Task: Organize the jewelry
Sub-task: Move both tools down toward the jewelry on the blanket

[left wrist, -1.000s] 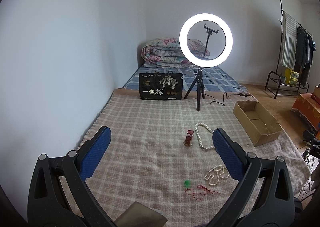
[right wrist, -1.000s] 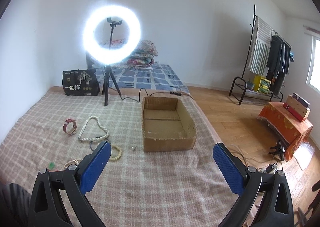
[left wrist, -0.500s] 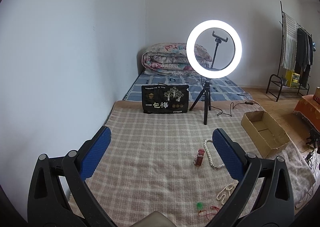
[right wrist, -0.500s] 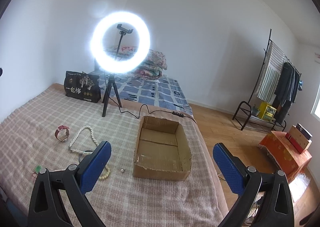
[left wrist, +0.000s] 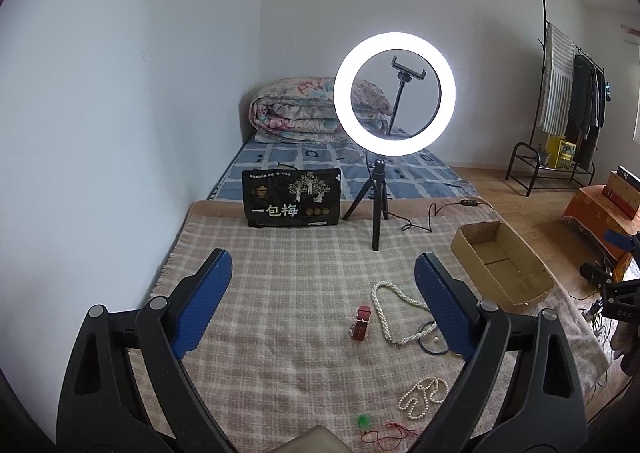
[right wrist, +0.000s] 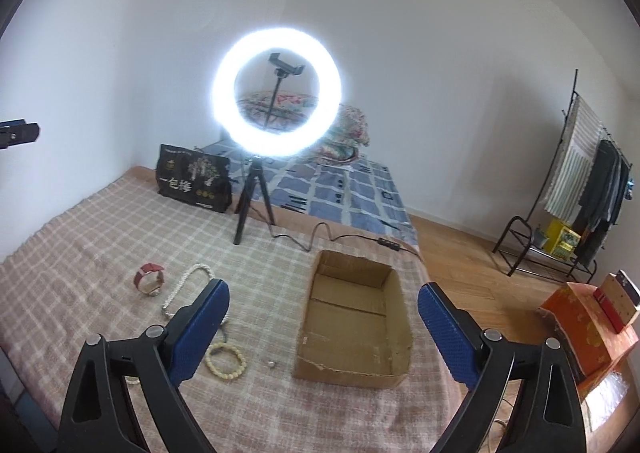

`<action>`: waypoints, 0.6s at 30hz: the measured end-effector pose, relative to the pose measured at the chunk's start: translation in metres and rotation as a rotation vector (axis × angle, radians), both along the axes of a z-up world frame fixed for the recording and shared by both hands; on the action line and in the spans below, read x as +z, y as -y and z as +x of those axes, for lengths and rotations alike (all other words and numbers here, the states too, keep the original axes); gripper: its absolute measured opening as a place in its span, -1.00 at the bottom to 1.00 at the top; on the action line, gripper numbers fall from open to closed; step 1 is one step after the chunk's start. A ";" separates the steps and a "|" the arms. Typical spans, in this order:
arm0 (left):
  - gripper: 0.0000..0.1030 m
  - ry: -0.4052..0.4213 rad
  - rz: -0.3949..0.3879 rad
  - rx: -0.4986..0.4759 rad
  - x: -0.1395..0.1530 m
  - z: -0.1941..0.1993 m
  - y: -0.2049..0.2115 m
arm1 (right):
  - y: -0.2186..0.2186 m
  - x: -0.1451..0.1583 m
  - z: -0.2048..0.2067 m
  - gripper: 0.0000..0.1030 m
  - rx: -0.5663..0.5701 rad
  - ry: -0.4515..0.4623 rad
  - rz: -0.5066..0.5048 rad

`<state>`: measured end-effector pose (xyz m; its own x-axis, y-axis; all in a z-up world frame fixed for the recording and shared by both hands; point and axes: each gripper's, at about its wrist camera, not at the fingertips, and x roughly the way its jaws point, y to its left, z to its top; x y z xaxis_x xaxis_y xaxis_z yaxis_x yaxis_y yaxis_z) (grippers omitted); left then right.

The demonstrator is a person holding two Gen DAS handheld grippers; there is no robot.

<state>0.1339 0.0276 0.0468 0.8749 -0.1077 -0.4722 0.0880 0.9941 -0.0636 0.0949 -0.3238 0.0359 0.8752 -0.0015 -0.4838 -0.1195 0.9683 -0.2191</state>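
- Left gripper (left wrist: 320,301) & right gripper (right wrist: 323,327): jaws wide apart, just closed in a touch, nothing between them.
- Jewelry all loose on plaid blanket (left wrist: 280,293); cardboard box (right wrist: 354,317) empty.
- Risk: pearl necklace (left wrist: 386,313) overlaps a dark ring, so one grab may drag both.
- Tiny bead (right wrist: 271,363) by box, easy to miss.
- Room: tripod legs (right wrist: 250,201) + cable at back; blanket edge drops just right of box.

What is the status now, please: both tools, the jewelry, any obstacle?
Left tool and right tool open, empty, just narrowed slightly. Jewelry scattered on blanket; cardboard box empty. Nothing in the way.
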 end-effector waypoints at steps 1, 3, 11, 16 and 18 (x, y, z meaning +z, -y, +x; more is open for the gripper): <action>0.77 -0.014 -0.007 -0.006 -0.005 0.003 0.002 | -0.004 -0.006 0.003 0.75 0.016 -0.018 0.009; 0.76 -0.039 -0.016 -0.014 -0.015 0.008 0.006 | -0.011 -0.018 0.009 0.68 0.040 -0.057 0.016; 0.63 -0.131 -0.008 -0.048 -0.057 0.025 0.022 | -0.032 -0.077 0.032 0.39 0.137 -0.209 0.090; 0.45 -0.208 -0.009 -0.082 -0.084 0.039 0.033 | -0.034 -0.126 0.045 0.18 0.187 -0.332 0.101; 0.35 -0.238 -0.013 -0.101 -0.095 0.045 0.039 | -0.035 -0.141 0.048 0.02 0.220 -0.378 0.095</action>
<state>0.1788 -0.0115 -0.0481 0.7241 -0.1962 -0.6612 0.1681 0.9800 -0.1066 0.1434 -0.2893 -0.1049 0.6116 0.2244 -0.7587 -0.3792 0.9248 -0.0322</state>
